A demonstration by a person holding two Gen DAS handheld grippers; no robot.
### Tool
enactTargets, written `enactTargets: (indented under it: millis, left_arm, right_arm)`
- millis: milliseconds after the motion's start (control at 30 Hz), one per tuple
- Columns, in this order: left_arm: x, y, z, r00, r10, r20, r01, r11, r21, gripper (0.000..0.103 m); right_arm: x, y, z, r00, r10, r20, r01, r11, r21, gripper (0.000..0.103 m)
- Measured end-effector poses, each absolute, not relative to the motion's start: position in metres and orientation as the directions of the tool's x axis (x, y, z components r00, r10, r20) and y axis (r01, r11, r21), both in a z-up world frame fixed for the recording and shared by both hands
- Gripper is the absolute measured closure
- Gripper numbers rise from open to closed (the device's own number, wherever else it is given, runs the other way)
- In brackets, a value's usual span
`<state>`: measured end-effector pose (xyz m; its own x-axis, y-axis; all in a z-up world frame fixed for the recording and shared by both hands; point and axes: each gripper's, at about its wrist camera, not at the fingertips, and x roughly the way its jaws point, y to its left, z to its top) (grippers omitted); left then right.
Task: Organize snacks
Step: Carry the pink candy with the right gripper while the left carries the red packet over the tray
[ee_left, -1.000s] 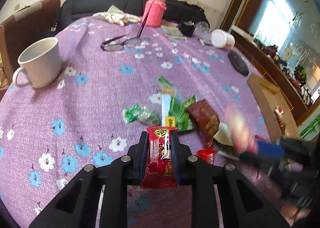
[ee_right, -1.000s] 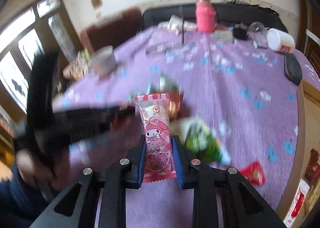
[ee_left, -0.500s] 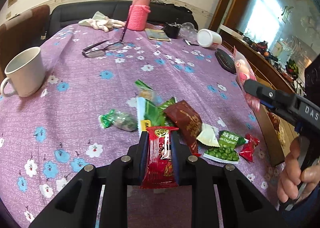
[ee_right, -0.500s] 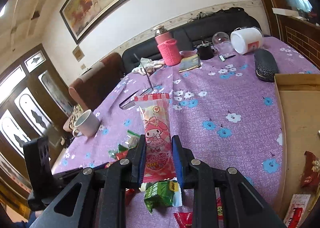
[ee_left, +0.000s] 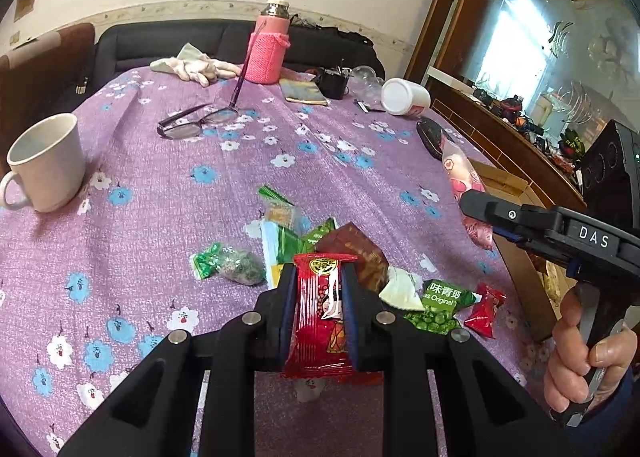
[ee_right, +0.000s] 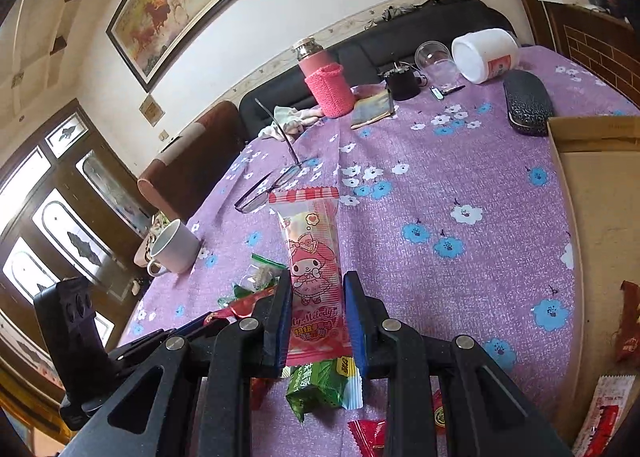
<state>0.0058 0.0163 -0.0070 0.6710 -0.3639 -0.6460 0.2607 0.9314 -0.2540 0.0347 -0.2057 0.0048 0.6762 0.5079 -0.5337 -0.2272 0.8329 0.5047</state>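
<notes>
My left gripper (ee_left: 319,284) is shut on a red snack packet (ee_left: 320,317), held above the purple flowered tablecloth (ee_left: 168,193). My right gripper (ee_right: 316,289) is shut on a pink My Melody snack packet (ee_right: 310,253), held upright in the air; this packet also shows at the right in the left wrist view (ee_left: 460,181). A heap of loose snacks lies on the cloth: a brown packet (ee_left: 356,253), green packets (ee_left: 288,245), a green pea packet (ee_left: 440,305) and a small red candy (ee_left: 486,311). A cardboard box (ee_right: 592,217) with a few packets in it stands at the table's right edge.
A white mug (ee_left: 48,169) stands at the left. Glasses (ee_left: 192,123), a pink flask (ee_left: 268,49), gloves (ee_left: 192,67), a white jar (ee_left: 404,97), a glasses case (ee_right: 528,101) and a small black pot (ee_right: 402,83) lie toward the far side.
My right gripper has swung up and to the right with the pink packet, off the snack heap toward the box side. My left gripper kept its hold on the red packet and shifted slightly.
</notes>
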Motion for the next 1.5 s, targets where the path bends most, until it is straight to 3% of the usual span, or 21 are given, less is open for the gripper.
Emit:
enactTargets:
  millis: [567,800,933,1167,1500]
  left_arm:
    - [0.004,0.011,-0.006,0.648,-0.422,-0.634,0.299,0.906,-0.298,0.083]
    - [-0.001,-0.002,0.001,0.641,-0.419,-0.643,0.299,0.908,-0.294,0.083]
    - [-0.006,-0.03,0.019,0.627,-0.441,-0.643,0.352,0.896,-0.271,0.082]
    - [0.005,-0.111,0.044,0.518,-0.589,-0.62,0.48,0.8,-0.359,0.082]
    - [0.02,-0.229,0.025,0.371,-0.679,-0.634,0.545,0.712,-0.444,0.082]
  right_arm:
    - [0.03,-0.261,0.028,0.764,0.451,-0.462,-0.124,0.805,0.58,0.076]
    - [0.034,-0.298,0.024,0.759,0.426,-0.491,-0.024,0.773,0.633,0.076]
    - [0.03,-0.322,0.026,0.782,0.384,-0.491,0.036,0.759,0.65,0.076]
    - [0.019,-0.378,0.023,0.814,0.287,-0.504,0.177,0.705,0.687,0.077]
    - [0.009,-0.436,0.009,0.801,0.187,-0.569,0.345,0.632,0.694,0.077]
